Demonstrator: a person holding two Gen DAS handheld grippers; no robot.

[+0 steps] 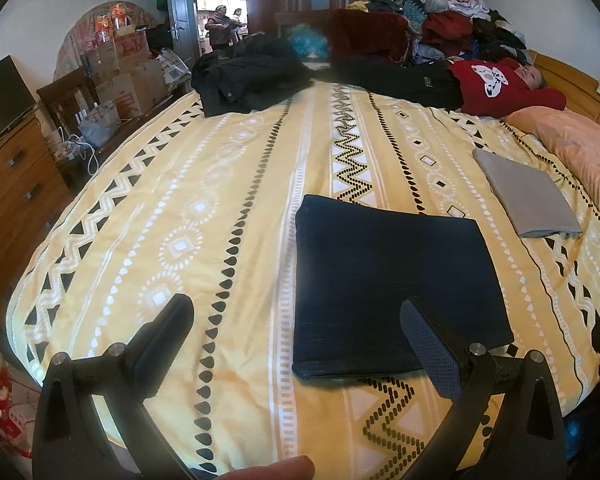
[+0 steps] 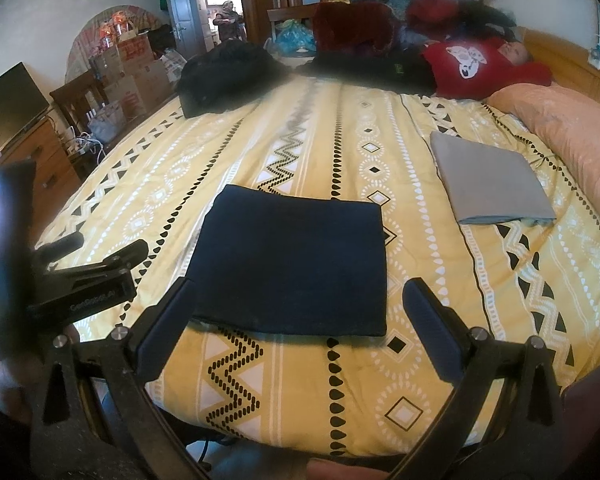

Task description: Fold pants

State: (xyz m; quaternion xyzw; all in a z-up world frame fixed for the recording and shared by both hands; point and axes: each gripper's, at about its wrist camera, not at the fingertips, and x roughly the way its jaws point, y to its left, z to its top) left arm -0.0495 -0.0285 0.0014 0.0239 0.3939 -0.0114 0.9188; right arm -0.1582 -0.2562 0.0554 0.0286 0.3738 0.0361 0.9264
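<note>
Spreading under everything: bed (image 1: 220, 200). Heaping at far edge: clothes pile (image 1: 440, 20). Lying folded mid-bed: navy pants (image 1: 388, 280), grey folded cloth (image 1: 524, 196) well apart. Hovering released, empty: left tongs (image 1: 296, 340), right tongs (image 2: 296, 320).

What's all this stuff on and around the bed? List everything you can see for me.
folded pants: 1, dark navy, flat on the near middle of the bed
folded cloth: 1, grey, on the bed to the right of the pants
bedspread: 1, yellow with black and white patterns, covers the bed
pillow: 1, peach, right edge of the bed
clothes pile: 1 heap, mixed dark and red, far end of the bed
black garment: 1, far left of the bed
cardboard boxes: several, brown, left against the wall
dresser: 1, wooden, left side
left gripper: black, open, above the bed's near edge
right gripper: black, open, in front of the pants
</note>
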